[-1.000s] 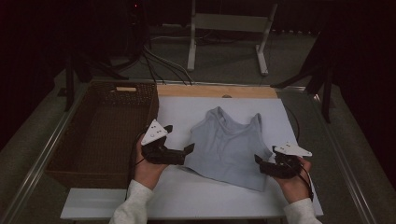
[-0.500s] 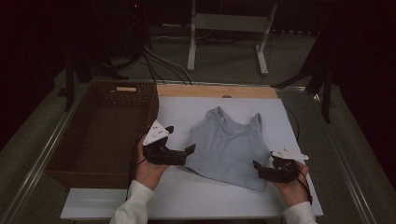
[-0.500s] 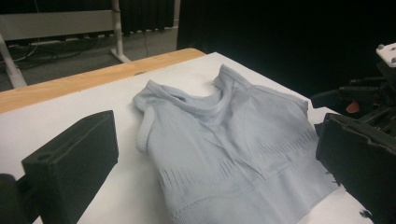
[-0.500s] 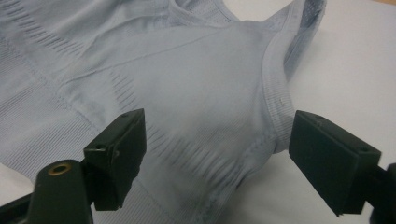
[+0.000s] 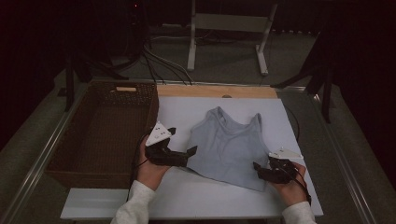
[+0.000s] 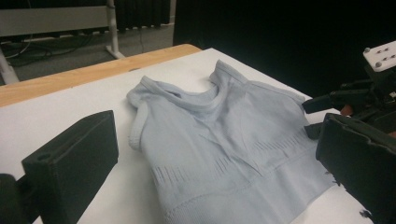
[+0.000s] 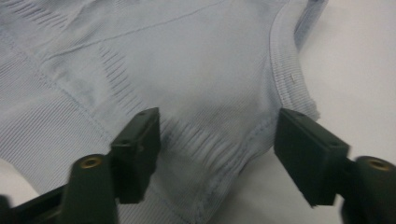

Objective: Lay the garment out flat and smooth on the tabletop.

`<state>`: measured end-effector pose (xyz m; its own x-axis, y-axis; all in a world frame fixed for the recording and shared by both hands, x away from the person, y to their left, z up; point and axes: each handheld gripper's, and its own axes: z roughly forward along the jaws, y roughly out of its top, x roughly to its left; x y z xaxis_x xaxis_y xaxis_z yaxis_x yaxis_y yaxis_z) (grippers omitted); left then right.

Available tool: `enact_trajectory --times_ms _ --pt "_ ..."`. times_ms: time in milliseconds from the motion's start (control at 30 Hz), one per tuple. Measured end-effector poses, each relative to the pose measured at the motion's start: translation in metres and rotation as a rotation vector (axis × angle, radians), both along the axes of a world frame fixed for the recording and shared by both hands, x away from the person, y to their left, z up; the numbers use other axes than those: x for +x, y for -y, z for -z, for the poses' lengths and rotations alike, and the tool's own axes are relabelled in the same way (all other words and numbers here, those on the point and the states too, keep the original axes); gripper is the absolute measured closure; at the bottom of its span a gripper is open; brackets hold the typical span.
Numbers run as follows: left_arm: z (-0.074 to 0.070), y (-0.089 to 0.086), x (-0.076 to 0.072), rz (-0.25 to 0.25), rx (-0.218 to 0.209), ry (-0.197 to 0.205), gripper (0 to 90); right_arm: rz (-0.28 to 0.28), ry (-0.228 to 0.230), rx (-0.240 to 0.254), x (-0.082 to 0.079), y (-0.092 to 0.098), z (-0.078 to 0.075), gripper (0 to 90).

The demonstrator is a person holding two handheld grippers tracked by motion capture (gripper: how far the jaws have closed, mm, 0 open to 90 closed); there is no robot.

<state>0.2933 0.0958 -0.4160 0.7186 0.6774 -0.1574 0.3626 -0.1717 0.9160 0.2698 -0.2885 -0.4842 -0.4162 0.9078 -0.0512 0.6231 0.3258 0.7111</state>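
Setting: a dim lab or recording studio, not a home. White work board (image 5: 187, 196) on a metal-railed bench fills the lower frame; black cables (image 5: 161, 65) trail over grey carpet at top centre beside a white metal stand (image 5: 224, 28); dark equipment legs (image 5: 322, 79) at upper right

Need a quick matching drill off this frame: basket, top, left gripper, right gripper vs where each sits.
Things:
1 wicker basket
2 grey top
3 left gripper
4 right gripper

Places:
A flat, mid white board
B top's near right corner, jaws apart
C left of the board
D at the top's left edge

Pairs: 1-C, 2-A, 3-D, 4-B
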Motion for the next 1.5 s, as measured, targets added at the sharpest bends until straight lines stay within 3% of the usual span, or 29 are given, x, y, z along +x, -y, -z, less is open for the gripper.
enact_trajectory --times_ms 133,267,467,533,600,1067,1167,1500 --pt "0.0 0.0 0.0 0.005 -0.004 0.002 0.0 -0.009 -0.013 0.001 0.0 0.001 0.0 43.9" --pt "0.002 0.0 -0.001 0.018 -0.038 0.007 0.1 -0.025 -0.028 -0.006 0.0 0.0 0.001 54.0" --pt "0.002 0.001 -0.001 0.024 -0.041 0.018 0.1 -0.045 -0.05 -0.007 0.0 0.0 0.001 67.6" --pt "0.004 0.001 -0.001 0.03 -0.042 0.025 0.1 -0.052 -0.063 -0.011 0.001 0.001 0.001 80.2" --pt "0.005 0.001 0.0 0.032 -0.041 0.03 0.1 -0.05 -0.057 -0.022 0.001 0.001 0.001 86.7" --pt "0.009 0.003 0.001 0.028 -0.019 0.041 0.2 -0.012 -0.006 -0.032 -0.002 0.003 -0.008 90.0" --pt "0.011 0.003 0.001 0.027 -0.012 0.039 0.9 0.02 -0.008 -0.035 -0.001 0.007 -0.008 90.0" --pt "0.018 0.005 0.002 0.019 -0.017 0.054 1.7 0.047 0.001 -0.065 0.001 0.014 -0.008 90.0"
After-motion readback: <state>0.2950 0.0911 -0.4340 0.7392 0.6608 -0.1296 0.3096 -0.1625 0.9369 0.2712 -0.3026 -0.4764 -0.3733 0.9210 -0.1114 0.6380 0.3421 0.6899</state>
